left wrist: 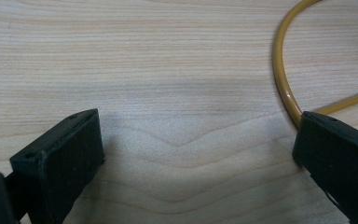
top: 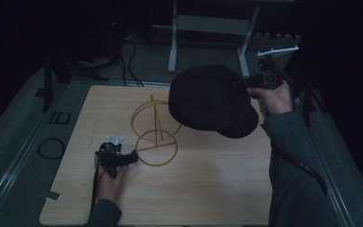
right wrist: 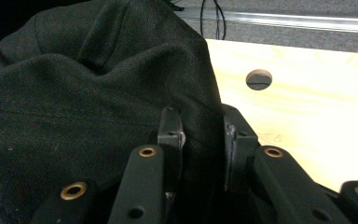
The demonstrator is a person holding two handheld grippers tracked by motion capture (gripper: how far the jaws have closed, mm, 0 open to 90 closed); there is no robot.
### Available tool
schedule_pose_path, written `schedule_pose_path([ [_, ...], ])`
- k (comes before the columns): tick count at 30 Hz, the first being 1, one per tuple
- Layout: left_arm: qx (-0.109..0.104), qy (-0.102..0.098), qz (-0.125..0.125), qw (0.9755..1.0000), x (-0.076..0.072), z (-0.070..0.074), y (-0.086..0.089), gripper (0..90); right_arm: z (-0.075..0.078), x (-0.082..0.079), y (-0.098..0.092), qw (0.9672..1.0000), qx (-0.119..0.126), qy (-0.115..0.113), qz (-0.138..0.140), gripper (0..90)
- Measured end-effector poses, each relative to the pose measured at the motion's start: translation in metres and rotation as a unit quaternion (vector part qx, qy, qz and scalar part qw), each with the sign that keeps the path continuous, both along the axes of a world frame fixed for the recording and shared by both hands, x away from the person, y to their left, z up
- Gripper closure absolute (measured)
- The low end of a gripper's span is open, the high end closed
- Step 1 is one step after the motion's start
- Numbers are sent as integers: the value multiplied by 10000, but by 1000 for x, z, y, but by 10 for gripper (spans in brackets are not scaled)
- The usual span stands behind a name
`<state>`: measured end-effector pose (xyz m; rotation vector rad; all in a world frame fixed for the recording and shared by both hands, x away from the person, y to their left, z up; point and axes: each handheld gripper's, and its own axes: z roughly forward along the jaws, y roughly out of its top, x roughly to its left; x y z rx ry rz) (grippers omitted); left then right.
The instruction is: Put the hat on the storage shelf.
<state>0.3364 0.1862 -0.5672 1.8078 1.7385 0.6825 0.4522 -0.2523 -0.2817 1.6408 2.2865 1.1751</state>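
A black cap (top: 210, 99) hangs in the air over the far right part of the table, and my right gripper (top: 244, 85) is shut on its rim. Up close, the black fabric (right wrist: 74, 93) is pinched between the two jaws of the right gripper (right wrist: 203, 135). A yellow wire stand (top: 155, 130) with a ring base and an upright loop rests mid-table, just left of and partly under the cap. My left gripper (top: 133, 156) lies open at the ring's left edge. The yellow wire (left wrist: 282, 74) runs beside one fingertip (left wrist: 335, 149) of the left gripper (left wrist: 196, 154).
The wooden table (top: 208, 189) has a round hole (right wrist: 258, 79) in its top. A cable coil (top: 51, 148) lies on the grey surround at left. A metal frame (top: 208, 33) stands beyond the far edge.
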Motion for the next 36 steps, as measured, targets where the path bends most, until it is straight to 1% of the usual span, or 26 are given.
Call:
schedule_pose_path([
  [6,2,-1,0,10000,0,0,0,12,3,1,7,9999,-120,3,41,733],
  [14,0,0,0,10000,0,0,0,12,9,2,15,9999,-101,-19,100,734],
  [23,2,1,0,10000,0,0,0,12,13,3,31,9996,-146,-50,231,734],
  [30,-14,-9,14,10000,0,0,0,12,18,4,42,9994,-173,-80,297,734],
  [36,-22,-9,18,10000,0,0,0,12,20,7,50,9992,-181,-57,353,734],
])
